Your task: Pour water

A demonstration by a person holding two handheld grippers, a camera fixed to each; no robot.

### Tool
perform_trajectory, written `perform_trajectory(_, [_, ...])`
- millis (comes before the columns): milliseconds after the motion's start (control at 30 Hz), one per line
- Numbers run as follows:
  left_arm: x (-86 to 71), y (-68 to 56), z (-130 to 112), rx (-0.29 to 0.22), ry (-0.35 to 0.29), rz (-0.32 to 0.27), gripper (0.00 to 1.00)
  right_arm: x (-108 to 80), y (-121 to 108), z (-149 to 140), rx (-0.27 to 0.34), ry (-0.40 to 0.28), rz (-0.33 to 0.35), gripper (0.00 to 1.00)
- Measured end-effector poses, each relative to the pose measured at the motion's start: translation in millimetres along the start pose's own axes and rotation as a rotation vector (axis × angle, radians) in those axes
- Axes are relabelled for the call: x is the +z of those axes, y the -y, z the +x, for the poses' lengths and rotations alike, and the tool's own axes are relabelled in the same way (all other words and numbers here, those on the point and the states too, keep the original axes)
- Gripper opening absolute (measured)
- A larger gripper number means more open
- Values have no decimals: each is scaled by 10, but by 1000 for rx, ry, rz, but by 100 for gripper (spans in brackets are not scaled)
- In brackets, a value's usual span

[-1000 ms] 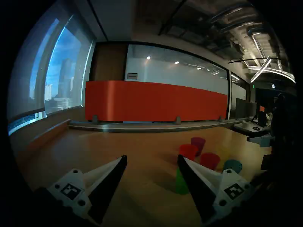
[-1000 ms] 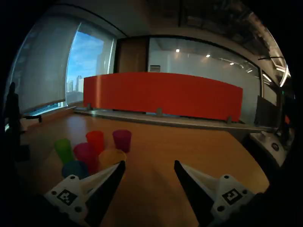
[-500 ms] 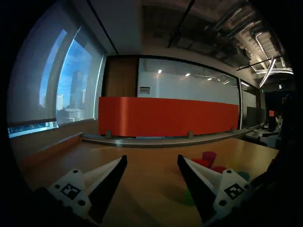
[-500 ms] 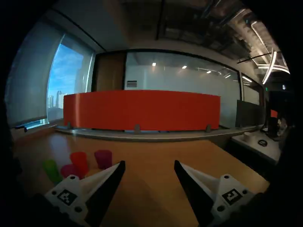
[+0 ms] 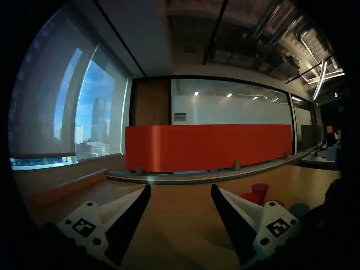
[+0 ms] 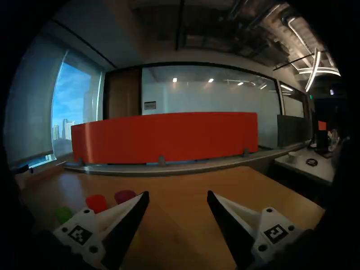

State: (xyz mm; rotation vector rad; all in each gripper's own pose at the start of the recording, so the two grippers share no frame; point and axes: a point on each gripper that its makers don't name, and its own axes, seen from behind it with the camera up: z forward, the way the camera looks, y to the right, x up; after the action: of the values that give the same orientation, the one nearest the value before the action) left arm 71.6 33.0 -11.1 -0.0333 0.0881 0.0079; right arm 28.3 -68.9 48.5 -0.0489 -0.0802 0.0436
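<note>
Several coloured plastic cups stand grouped on a wooden table (image 5: 180,211). In the left gripper view a purple cup (image 5: 260,189), a red cup (image 5: 250,197) and a teal cup (image 5: 299,209) peek out behind my right finger. My left gripper (image 5: 180,193) is open and holds nothing. In the right gripper view a purple cup (image 6: 124,195), a red cup (image 6: 96,201) and a green cup (image 6: 64,213) sit low at the left, partly hidden by my left finger. My right gripper (image 6: 177,195) is open and holds nothing, and the cups lie below and to its left.
A long orange partition (image 5: 207,146) runs along the table's far edge on a grey rail. Large windows (image 5: 92,121) are at the left. A desk with small items (image 6: 310,162) stands at the right beyond the table.
Both views have tilted upward and moved back. The cups have slid down toward the bottom of each view and are now mostly hidden behind the fingers. Both grippers stayed open.
</note>
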Motion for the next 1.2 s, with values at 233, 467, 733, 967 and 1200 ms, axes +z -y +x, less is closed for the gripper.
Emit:
perform_trajectory(233, [-3,131,-183,-5,4,22,99,-57,-22,41,-59,-1,-36,100])
perform_trajectory(467, [-18,222,-282,13,1,34,99,-100,-75,27,-67,11,-57,100])
perform_trajectory(733, [-35,262,-425,17,20,37,99,-203,-131,146,-34,9,-49,100])
perform_trajectory(967, [-30,295,-546,22,37,41,99,-228,-188,151,-50,24,-60,99])
perform_trajectory(1200, [-15,284,-591,9,40,34,99,-251,-162,179,-58,23,-57,100])
